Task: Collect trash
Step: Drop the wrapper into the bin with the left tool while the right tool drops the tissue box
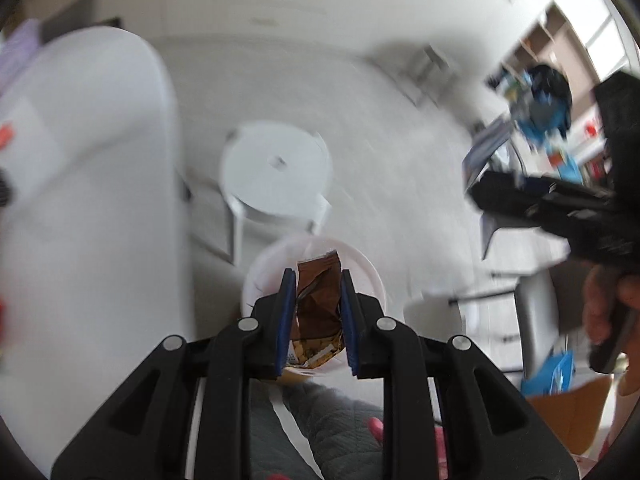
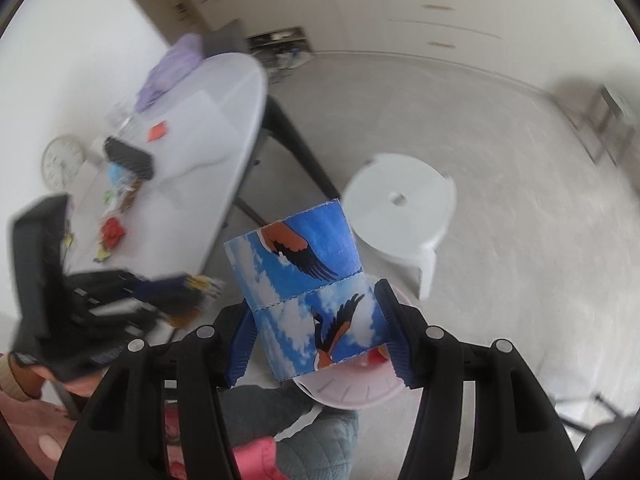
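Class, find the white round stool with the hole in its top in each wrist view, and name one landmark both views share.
Left wrist view: white stool sits centre, above the left gripper holding the brown wrapper.
Right wrist view: the stool is right of centre, beside the blue bird-print packet.
Shared landmark: the white table.

White stool (image 2: pixel 400 200), wall clock (image 2: pixel 63 160)

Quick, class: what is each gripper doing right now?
Left gripper: shut on a brown wrapper.
Right gripper: shut on a blue bird-print packet.
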{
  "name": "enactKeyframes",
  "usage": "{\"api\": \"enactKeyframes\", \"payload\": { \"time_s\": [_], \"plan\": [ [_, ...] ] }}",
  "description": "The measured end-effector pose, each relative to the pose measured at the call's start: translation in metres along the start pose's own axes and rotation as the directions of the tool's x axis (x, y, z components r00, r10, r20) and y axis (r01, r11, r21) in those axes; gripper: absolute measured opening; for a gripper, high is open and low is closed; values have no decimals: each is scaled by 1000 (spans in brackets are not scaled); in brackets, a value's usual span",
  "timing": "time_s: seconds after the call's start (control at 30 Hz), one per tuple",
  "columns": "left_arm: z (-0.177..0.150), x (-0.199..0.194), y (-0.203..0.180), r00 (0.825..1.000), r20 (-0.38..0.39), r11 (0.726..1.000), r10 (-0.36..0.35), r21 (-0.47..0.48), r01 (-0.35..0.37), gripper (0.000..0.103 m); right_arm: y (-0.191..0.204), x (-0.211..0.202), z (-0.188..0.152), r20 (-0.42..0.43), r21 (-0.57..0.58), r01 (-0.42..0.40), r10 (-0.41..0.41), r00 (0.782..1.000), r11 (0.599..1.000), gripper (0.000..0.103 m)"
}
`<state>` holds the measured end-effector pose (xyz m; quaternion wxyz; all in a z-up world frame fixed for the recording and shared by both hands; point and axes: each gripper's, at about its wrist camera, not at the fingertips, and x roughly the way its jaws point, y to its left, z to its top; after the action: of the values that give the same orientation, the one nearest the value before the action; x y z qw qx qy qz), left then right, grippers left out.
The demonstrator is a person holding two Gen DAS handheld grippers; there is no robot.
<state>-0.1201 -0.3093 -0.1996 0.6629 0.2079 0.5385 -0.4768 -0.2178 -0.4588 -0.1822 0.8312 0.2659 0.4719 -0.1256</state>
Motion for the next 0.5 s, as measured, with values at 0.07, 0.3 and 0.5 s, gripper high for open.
{"api": "enactKeyframes", "payload": {
  "time_s": [0.07, 0.3, 0.5],
  "plan": [
    [0, 29, -11, 999, -53, 1000, -1, 22, 2, 22, -11, 1, -9, -3, 24, 7, -7, 1000, 1000, 56],
    [6, 52, -31, 995, -88, 998, 45, 36, -42, 67, -38, 20, -40, -40, 70, 20, -17, 999, 997, 56],
    [4, 14, -41, 995, -34, 995, 97, 30, -96, 85, -43, 28, -51, -58, 78, 2, 2, 998, 997, 56]
  ]
}}
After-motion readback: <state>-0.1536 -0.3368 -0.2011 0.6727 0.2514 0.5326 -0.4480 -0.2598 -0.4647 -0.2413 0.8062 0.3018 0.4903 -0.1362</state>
